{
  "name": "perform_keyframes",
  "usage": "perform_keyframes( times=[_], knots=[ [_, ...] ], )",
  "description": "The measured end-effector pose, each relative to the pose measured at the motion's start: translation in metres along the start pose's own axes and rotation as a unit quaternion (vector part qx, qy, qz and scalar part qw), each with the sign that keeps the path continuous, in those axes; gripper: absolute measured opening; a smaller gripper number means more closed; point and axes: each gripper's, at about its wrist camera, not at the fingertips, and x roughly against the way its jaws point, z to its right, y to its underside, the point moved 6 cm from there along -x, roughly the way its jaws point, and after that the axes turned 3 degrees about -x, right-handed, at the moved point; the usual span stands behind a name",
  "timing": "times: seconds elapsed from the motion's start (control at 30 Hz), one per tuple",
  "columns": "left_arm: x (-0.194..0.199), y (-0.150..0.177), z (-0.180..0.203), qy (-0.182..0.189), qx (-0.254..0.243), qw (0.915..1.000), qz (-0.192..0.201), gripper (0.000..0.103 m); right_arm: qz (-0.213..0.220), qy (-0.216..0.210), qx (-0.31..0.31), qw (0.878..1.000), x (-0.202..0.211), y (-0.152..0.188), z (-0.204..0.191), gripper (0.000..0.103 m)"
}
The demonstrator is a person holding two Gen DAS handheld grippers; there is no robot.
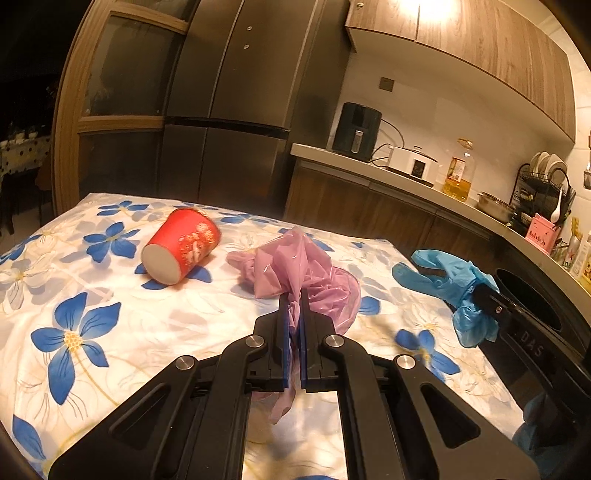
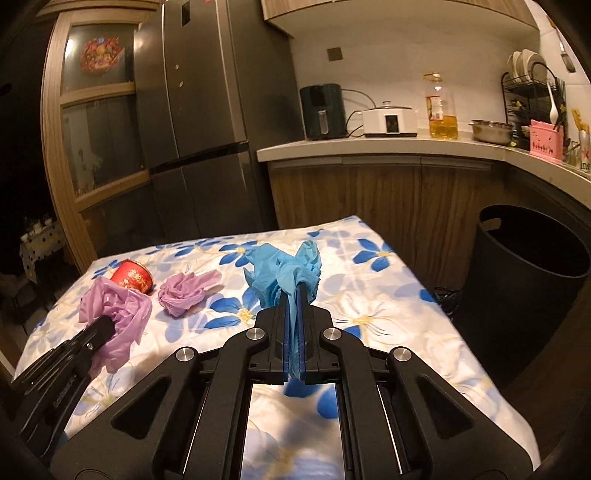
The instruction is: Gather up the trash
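My left gripper [image 1: 294,306] pinches the pink bag [image 1: 295,266] and my right gripper [image 2: 294,295] pinches the blue glove [image 2: 284,269], both closed tight, so I can carry them to the black bin [image 2: 524,266].

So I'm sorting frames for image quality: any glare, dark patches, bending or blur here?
Left wrist view: ceiling light flares on the upper cabinet, the far left is near black, and the counter bows from the fisheye. Right wrist view: warm dim cast, the fridge leans, and the tablecloth smears slightly at the edges.
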Motion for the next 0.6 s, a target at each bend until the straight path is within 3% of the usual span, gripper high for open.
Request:
perform_keyframes(
  times=[0.6],
  knots=[
    [-0.006, -0.007, 0.113, 0.063, -0.068, 0.9957, 0.007, 0.003, 0.041, 0.057, -0.042, 0.997, 0.047, -0.019, 0.099, 0.003]
  ],
)
